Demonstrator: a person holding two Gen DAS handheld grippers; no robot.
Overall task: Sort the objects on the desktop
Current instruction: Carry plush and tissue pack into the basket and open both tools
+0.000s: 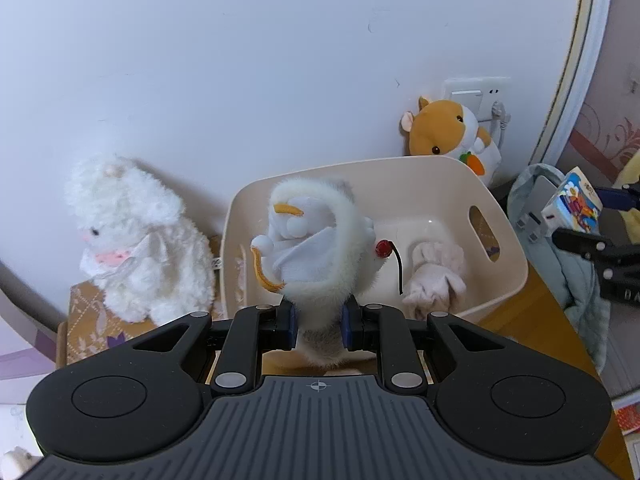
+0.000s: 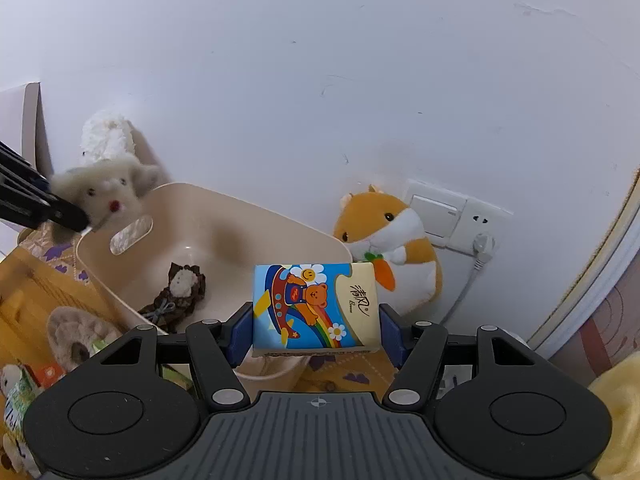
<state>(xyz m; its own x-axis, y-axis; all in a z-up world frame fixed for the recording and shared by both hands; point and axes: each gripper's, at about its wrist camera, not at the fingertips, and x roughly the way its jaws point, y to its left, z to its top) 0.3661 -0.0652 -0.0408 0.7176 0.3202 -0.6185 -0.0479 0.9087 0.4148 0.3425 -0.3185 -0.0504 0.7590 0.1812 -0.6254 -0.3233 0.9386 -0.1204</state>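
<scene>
My left gripper (image 1: 319, 326) is shut on a small furry white plush toy (image 1: 316, 248), which hangs above the near rim of the cream plastic basket (image 1: 496, 216). The same toy (image 2: 114, 194) shows blurred at the left of the right wrist view, over the basket (image 2: 248, 216). My right gripper (image 2: 316, 334) is shut on a colourful tissue pack (image 2: 314, 306) printed with a bear and a rainbow, held over the basket's near right corner. Inside the basket lie a pale plush (image 1: 436, 276) and a brown bundle (image 2: 178, 294).
A fluffy white lamb (image 1: 132, 240) sits on a patterned box (image 1: 86, 332) left of the basket. An orange hamster plush (image 2: 390, 250) leans on the wall by a socket (image 2: 478, 226). More soft toys (image 2: 76, 338) lie on the wooden desk at the left.
</scene>
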